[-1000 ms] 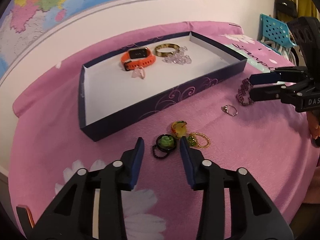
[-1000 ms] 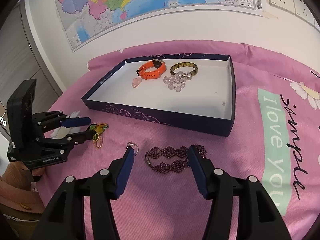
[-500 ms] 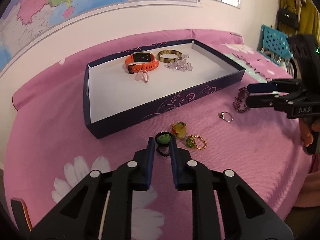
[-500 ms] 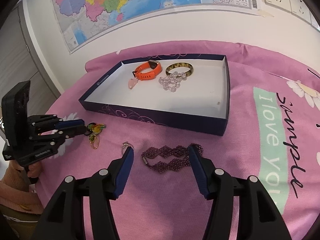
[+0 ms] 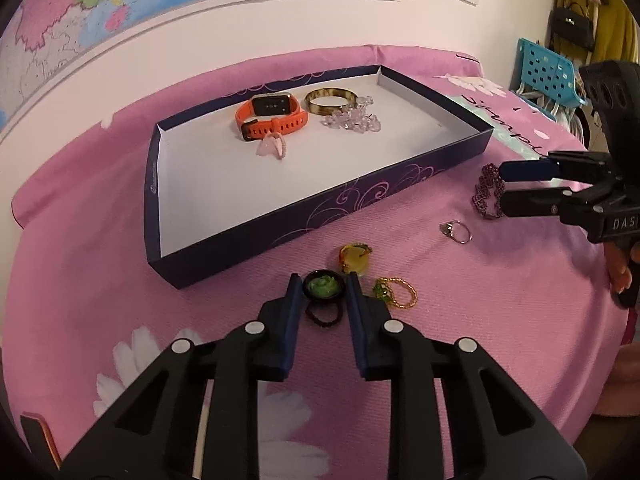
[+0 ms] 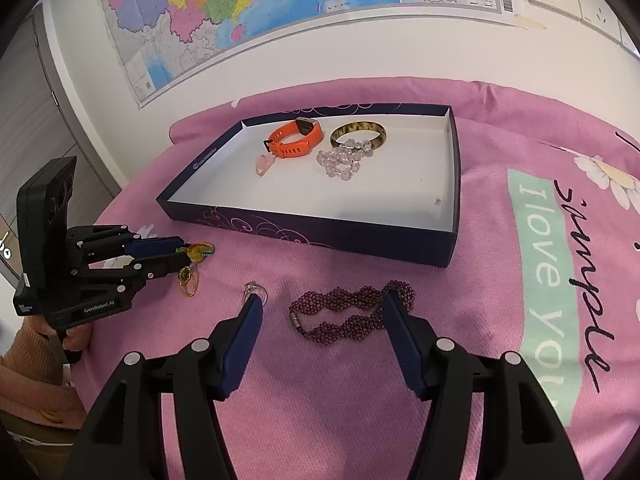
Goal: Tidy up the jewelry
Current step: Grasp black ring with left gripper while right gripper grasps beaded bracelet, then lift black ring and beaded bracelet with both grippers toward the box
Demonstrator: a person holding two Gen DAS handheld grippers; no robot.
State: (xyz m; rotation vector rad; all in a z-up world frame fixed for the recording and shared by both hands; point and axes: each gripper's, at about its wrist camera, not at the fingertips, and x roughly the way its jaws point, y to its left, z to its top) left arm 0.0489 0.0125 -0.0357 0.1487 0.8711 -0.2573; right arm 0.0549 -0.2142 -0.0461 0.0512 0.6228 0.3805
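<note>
We judge the job under half done: four pieces lie in the shallow navy box [image 5: 320, 216], five on the pink cloth [image 5: 500, 320] along its near edge. Our left gripper [image 5: 320, 294] brackets the green-stone black ring [image 5: 323, 286], apparently without pinching; our right gripper [image 6: 320, 312], spread wide, straddles the purple beaded bracelet [image 6: 344, 312].
</note>
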